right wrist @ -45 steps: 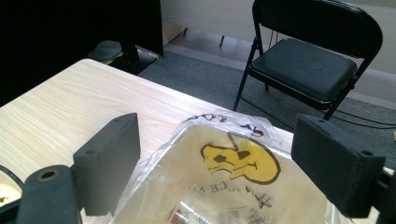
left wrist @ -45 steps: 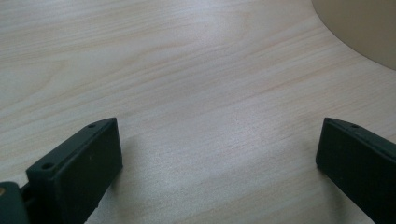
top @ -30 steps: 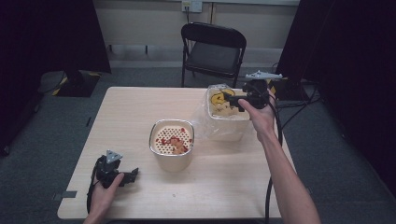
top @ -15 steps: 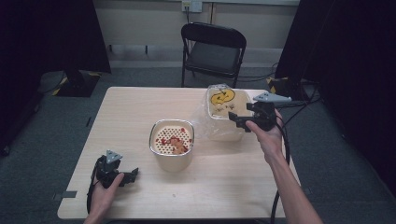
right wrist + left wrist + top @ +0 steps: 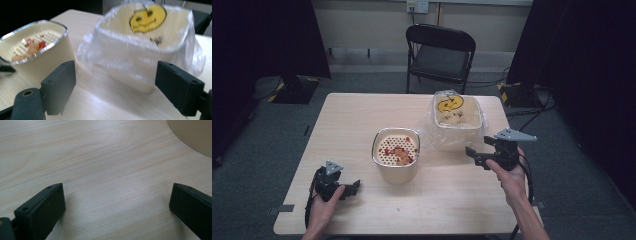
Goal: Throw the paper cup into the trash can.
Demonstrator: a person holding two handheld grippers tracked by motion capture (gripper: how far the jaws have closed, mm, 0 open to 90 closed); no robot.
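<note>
Two tubs stand on the desk. The cream tub with the shiny rim sits near the middle. It has a tray full of little holes inside, and red and orange bits of food lie on that tray. The tub lined with a clear plastic bag stands behind it and to the right, close to the far edge. The two tubs are near each other but do not touch.

The bag tub is pale, and the thin see-through plastic hangs over its rim and puffs out all around its sides. A yellow smiley face sits on its far inner wall. Some small dark marks show just under the face. The picture is too blurry to tell what lies at the bottom.

The right gripper is up above the desk, just in front of the bag tub, and points at it. Its jaws are spread wide with nothing between them. The left gripper rests low on the desk near the front left. Its jaws are wide apart too and hold nothing.

The left half of the desk is bare wood. There is also bare wood in front of both tubs. A black folding chair stands past the far edge.
</note>
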